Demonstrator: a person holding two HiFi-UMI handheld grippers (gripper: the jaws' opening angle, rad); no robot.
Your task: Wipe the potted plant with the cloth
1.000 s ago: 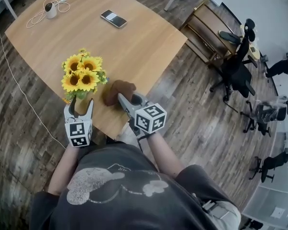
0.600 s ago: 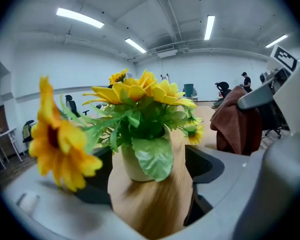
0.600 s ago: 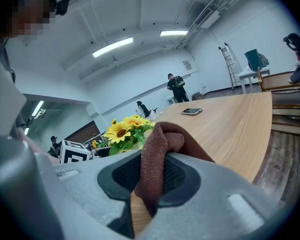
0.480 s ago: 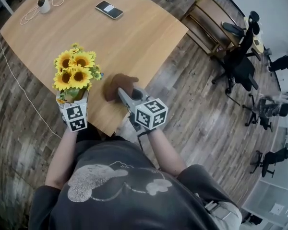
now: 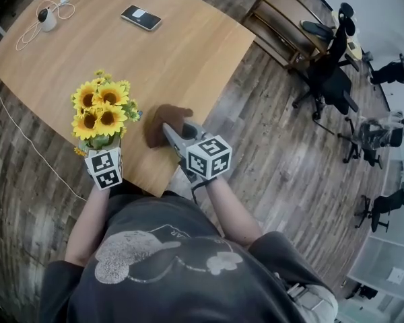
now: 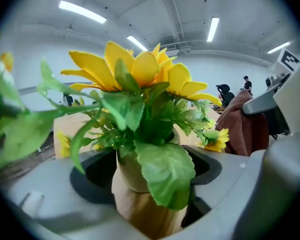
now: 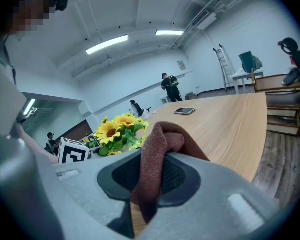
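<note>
Left gripper (image 6: pixel 147 184): pointed slightly down at the near table (image 5: pixel 175 52) edge. Jaws fairly wide and closing. Pot (image 6: pixel 127 176) stands between them, upright, on the table. Cannot confirm the pads are pressing yet, as a big leaf hides the right pad. Blooms of the plant (image 5: pixel 101 110) rise directly above and ahead of the jaws.

Likely reason for this placing: the left is there to steady the pot low down, under the foliage, so the plant will not slide or tip when it is rubbed.

Right gripper (image 7: pixel 149 181): jaws clamped on the cloth (image 7: pixel 155 149), brown. A fold is pinched between the pads, and the bulk bunches up beyond the tips and rests on the table. A loose wad out front gives a soft face to wipe with.

From the right gripper, the plant sits ahead and off to its left, near but apart. Cloth not touching any leaf.

Judgement: set-up stage, wiping not begun. Next calls for a firm hold on the pot, then carrying the cloth leftward onto the leaves. Risk: thin stems bend easily, and the pot is close to the table edge.
</note>
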